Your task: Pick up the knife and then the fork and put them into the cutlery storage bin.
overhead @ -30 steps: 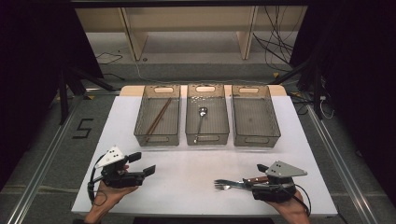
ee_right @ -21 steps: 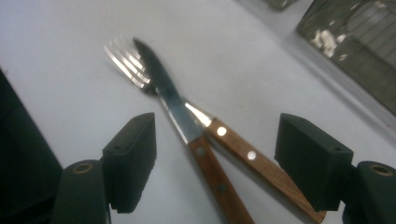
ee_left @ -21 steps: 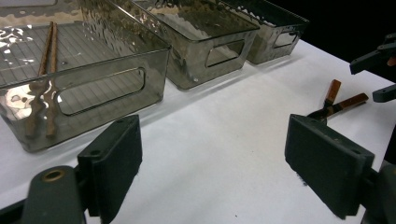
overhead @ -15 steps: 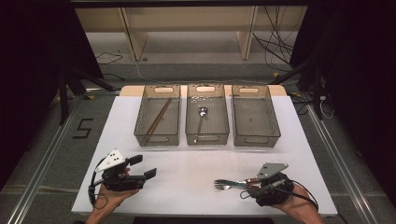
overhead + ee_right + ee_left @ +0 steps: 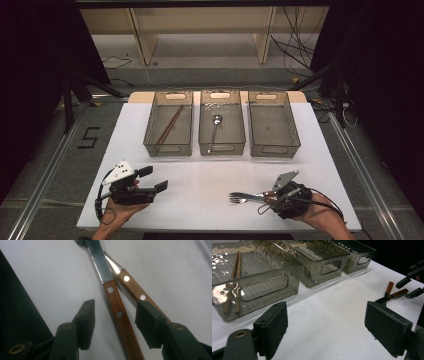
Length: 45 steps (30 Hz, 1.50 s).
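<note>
Two wooden-handled utensils (image 5: 244,198) lie crossed on the white table (image 5: 210,175) at the front right; a fork's tines point left. My right gripper (image 5: 269,198) is tipped down over their handles. In the right gripper view its jaws have just been closing. One riveted handle (image 5: 117,312) lies between the pads without touching them, so the right gripper (image 5: 117,307) stands open. The second handle (image 5: 133,290) runs under the right-hand pad. My left gripper (image 5: 153,178) rests at the front left, wide open and empty (image 5: 332,327).
Three smoky plastic bins stand in a row at the back. The left bin (image 5: 150,139) holds brown chopsticks (image 5: 169,125), the middle bin (image 5: 239,131) a spoon (image 5: 215,129), and the right bin (image 5: 295,135) nothing. Bare table lies between bins and grippers.
The right gripper has tipped forward and down over the utensil handles, and its jaws have narrowed around one handle. The left gripper has stayed where it was.
</note>
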### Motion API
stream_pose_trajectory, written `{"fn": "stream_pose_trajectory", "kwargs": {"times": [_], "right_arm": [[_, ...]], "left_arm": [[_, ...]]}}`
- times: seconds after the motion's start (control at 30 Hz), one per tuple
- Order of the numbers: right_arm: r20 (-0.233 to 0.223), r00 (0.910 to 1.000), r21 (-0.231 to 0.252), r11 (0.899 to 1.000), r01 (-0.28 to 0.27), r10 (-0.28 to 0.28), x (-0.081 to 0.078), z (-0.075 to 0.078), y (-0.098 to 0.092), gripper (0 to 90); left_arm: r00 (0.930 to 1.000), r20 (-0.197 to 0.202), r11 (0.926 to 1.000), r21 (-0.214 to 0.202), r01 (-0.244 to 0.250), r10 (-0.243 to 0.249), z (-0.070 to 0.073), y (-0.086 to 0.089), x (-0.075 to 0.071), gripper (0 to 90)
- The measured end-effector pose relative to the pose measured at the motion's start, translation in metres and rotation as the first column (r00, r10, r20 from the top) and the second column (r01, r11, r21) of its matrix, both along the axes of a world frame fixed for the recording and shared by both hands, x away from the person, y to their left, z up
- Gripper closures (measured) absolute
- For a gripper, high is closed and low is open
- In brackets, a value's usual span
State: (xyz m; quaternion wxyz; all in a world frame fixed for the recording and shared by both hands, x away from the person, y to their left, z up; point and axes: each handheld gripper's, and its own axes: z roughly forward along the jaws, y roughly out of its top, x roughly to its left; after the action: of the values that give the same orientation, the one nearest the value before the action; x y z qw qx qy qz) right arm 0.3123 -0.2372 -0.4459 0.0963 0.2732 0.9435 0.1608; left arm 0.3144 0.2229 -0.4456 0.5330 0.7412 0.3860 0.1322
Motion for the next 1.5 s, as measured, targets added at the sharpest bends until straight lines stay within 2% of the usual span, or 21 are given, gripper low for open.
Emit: {"fn": "stream_pose_trajectory", "kwargs": {"times": [0.3,0.53,1.1,1.33,1.5], "right_arm": [[-0.037,0.9990,-0.064,0.998,-0.029,0.027,0.008,-0.006,0.007,59.4],[-0.054,0.9976,-0.083,0.995,-0.048,0.044,0.013,-0.007,0.011,65.5],[-0.058,0.9907,-0.175,0.976,-0.131,0.123,0.012,-0.008,0.024,74.0],[-0.040,0.9841,-0.189,0.966,-0.177,0.173,0.009,-0.008,0.027,76.8],[-0.028,0.9840,-0.178,0.968,-0.178,0.176,0.008,-0.005,0.027,77.0]], "left_arm": [[1.0000,-0.002,1.0000,0.003,0.001,-0.001,0.000,0.000,0.000,18.3],[1.0000,0.000,1.0000,0.004,0.000,0.000,-0.001,0.001,0.001,18.3],[1.0000,0.003,0.9999,0.012,0.000,0.000,-0.001,0.000,0.001,18.3],[1.0000,0.001,0.9998,0.017,0.006,-0.006,-0.002,0.000,0.001,18.3],[1.0000,0.004,0.9998,0.018,0.006,-0.006,-0.002,0.000,0.001,18.3]]}}
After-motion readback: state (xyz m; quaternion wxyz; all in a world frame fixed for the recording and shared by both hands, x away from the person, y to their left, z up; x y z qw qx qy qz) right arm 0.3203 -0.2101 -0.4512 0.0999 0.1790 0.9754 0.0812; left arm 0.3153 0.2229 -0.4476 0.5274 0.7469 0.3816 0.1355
